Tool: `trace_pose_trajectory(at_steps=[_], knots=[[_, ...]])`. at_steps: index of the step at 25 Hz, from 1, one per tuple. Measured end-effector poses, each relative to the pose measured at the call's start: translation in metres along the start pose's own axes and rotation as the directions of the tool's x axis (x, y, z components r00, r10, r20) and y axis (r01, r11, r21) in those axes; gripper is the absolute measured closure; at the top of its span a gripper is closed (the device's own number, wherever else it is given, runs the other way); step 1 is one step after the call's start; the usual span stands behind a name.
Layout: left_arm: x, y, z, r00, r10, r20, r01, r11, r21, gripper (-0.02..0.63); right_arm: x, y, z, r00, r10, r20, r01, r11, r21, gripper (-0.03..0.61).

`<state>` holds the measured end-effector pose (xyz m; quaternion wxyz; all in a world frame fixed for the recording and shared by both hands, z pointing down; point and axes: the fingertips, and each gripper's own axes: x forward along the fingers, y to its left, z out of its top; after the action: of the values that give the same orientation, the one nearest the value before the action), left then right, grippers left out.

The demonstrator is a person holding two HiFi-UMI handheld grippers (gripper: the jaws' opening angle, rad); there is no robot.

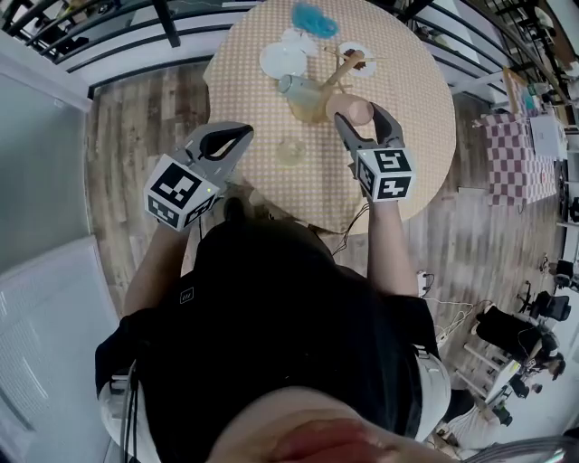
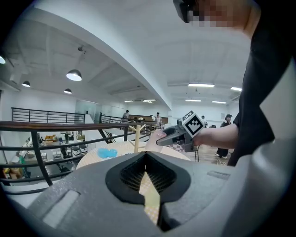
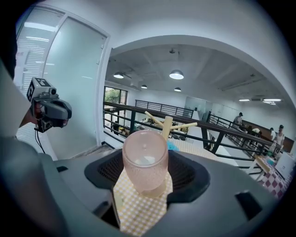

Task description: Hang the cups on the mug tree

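A wooden mug tree (image 1: 336, 74) stands in the middle of the round table (image 1: 416, 136) with the yellow checked cloth. A pale glass cup (image 1: 298, 88) leans at its left side. My right gripper (image 1: 360, 113) is shut on a pink glass cup (image 1: 355, 110) just in front of the tree. In the right gripper view the pink cup (image 3: 144, 159) sits between the jaws of my right gripper (image 3: 145, 163), with the tree (image 3: 167, 124) behind it. A clear cup (image 1: 289, 151) rests on the cloth near the front edge. My left gripper (image 1: 240, 136) hangs shut and empty at the table's left edge.
White dishes (image 1: 283, 61) and a blue thing (image 1: 314, 18) lie at the far side of the table. A black railing (image 2: 55, 127) runs behind the table. Wooden floor (image 1: 145, 136) surrounds it. A checked-cloth table (image 1: 516, 158) stands at the right.
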<state>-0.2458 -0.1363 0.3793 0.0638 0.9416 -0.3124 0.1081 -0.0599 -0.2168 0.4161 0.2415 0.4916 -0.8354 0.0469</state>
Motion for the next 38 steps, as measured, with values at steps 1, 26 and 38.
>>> trace_pose_trajectory(at_steps=[1, 26, 38], knots=[[-0.001, 0.002, -0.003, 1.000, 0.004, -0.002, -0.004, 1.000, -0.003, 0.607, 0.004, 0.000, -0.002, 1.000, -0.002, -0.004, 0.002, 1.000, 0.001, 0.273], [-0.006, 0.018, -0.025, 0.998, 0.033, -0.056, -0.035, 0.999, -0.033, 0.607, 0.045, -0.009, -0.039, 0.987, -0.028, -0.157, 0.029, 1.000, 0.000, 0.276], [-0.009, 0.029, -0.039, 0.995, 0.049, -0.081, -0.055, 0.996, -0.068, 0.607, 0.052, -0.006, -0.051, 0.981, -0.025, -0.190, 0.030, 0.999, 0.019, 0.276]])
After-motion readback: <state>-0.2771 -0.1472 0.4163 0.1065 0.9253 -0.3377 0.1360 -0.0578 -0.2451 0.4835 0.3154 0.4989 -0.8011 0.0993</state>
